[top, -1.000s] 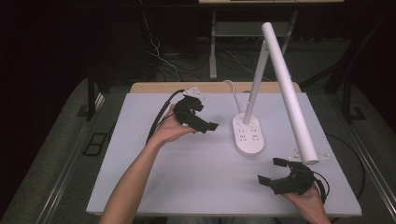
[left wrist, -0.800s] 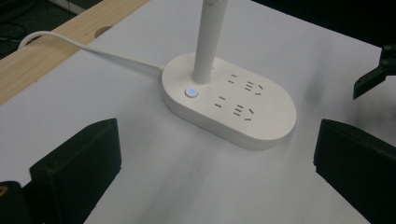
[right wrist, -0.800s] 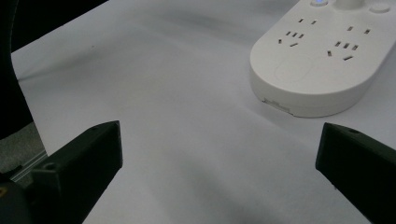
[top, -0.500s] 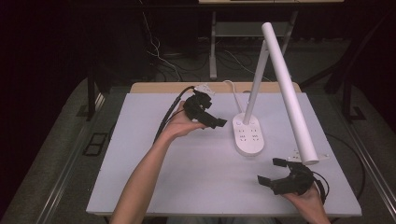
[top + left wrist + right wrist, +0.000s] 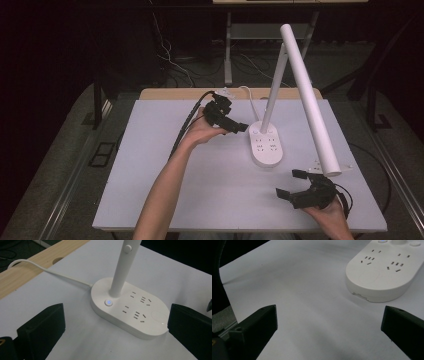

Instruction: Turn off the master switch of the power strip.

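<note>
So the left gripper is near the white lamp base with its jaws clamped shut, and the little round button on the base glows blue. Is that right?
Not quite. The left gripper is near the lamp base, and the round button does glow blue, but the jaws are not clamped shut: the left gripper view shows them standing wide apart, with the base lying between them farther off and nothing gripped.

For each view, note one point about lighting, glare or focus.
High view: table evenly lit, surroundings nearly black. Left gripper view: lamp base sharp, its button glows blue, a small glare spot at the base's right end. Right gripper view: soft shadows across the table, jaws slightly blurred.
</note>
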`<state>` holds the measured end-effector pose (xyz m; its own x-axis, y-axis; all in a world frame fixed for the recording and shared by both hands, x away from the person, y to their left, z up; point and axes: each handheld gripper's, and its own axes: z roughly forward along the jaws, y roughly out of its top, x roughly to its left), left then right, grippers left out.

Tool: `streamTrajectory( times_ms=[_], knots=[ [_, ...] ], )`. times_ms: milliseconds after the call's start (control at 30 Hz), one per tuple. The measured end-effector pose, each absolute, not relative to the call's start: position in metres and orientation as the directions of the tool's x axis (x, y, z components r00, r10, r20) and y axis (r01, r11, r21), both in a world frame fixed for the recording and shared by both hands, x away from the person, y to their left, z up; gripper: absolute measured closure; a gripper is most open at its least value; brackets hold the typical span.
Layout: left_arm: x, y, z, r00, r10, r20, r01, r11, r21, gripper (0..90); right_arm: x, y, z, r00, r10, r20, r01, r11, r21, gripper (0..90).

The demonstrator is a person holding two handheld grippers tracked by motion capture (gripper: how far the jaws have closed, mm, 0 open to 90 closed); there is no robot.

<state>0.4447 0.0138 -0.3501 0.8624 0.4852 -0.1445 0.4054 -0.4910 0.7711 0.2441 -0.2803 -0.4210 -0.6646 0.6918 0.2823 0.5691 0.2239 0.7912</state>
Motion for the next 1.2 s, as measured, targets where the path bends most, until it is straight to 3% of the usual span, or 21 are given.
streamTrajectory(
  times_ms=[400,800,933,1200],
  knots=[
    [0.456,0.001,-0.361,0.842,0.518,-0.152,0.433,-0.481,0.762,4.4,0.244,-0.280,-0.421,-0.668,0.689,0.282,0.567,0.226,0.792,0.0],
    [0.463,-0.010,-0.373,0.816,0.537,-0.214,0.488,-0.440,0.754,16.5,0.244,-0.279,-0.421,-0.672,0.687,0.278,0.565,0.232,0.792,0.0],
    [0.466,-0.010,-0.378,0.807,0.543,-0.232,0.504,-0.427,0.751,21.3,0.243,-0.279,-0.420,-0.669,0.687,0.284,0.570,0.229,0.789,0.0],
    [0.468,-0.016,-0.384,0.790,0.563,-0.242,0.513,-0.392,0.764,42.0,0.243,-0.279,-0.420,-0.670,0.686,0.284,0.567,0.226,0.792,0.0]
  ],
)
